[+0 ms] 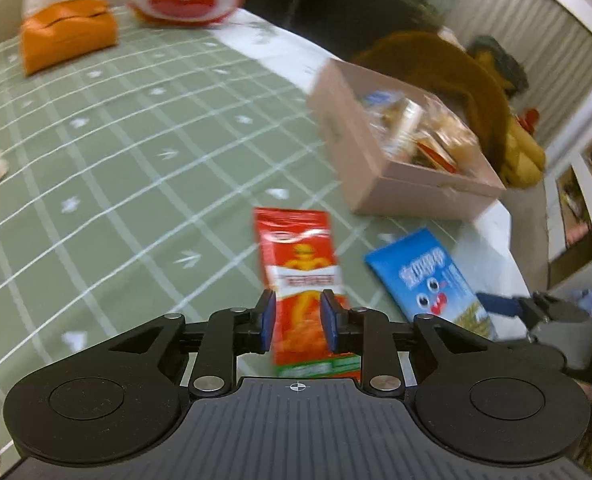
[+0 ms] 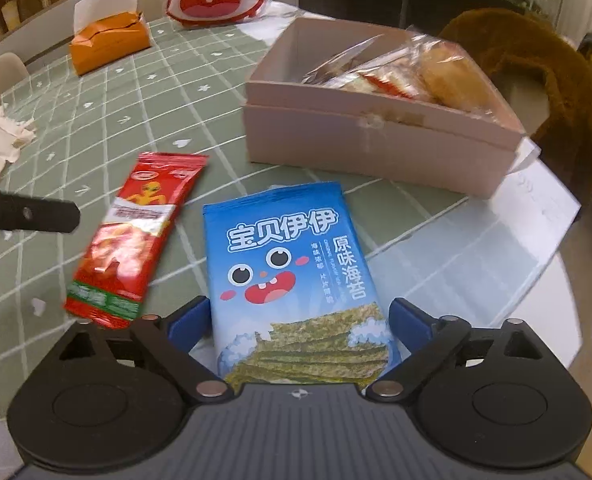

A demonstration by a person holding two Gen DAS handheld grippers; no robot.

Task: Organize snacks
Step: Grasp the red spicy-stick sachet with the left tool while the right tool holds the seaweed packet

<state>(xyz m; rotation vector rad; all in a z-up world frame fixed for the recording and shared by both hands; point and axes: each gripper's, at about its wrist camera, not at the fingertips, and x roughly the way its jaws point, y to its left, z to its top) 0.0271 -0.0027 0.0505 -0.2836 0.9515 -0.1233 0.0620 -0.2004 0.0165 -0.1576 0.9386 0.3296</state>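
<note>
Showing green tablecloth point(image 2: 95, 92) w/ white grid; red snack packet point(image 2: 127, 232), orange figure; blue seaweed packet point(image 2: 287, 248) w/ cartoon face; pink box point(image 2: 360, 144); orange tissue pack point(image 2: 109, 46).

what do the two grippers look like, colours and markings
Both look alike: the left gripper and right gripper have black linkage arms with silver pivot pins, blue finger pads, two round black discs and a ribbed grey body with a small crosshair mark. No cables or sleeves show.

"宝贝伊伊" and "原味海苔" on the blue seaweed packet point(image 2: 291, 276).
</note>
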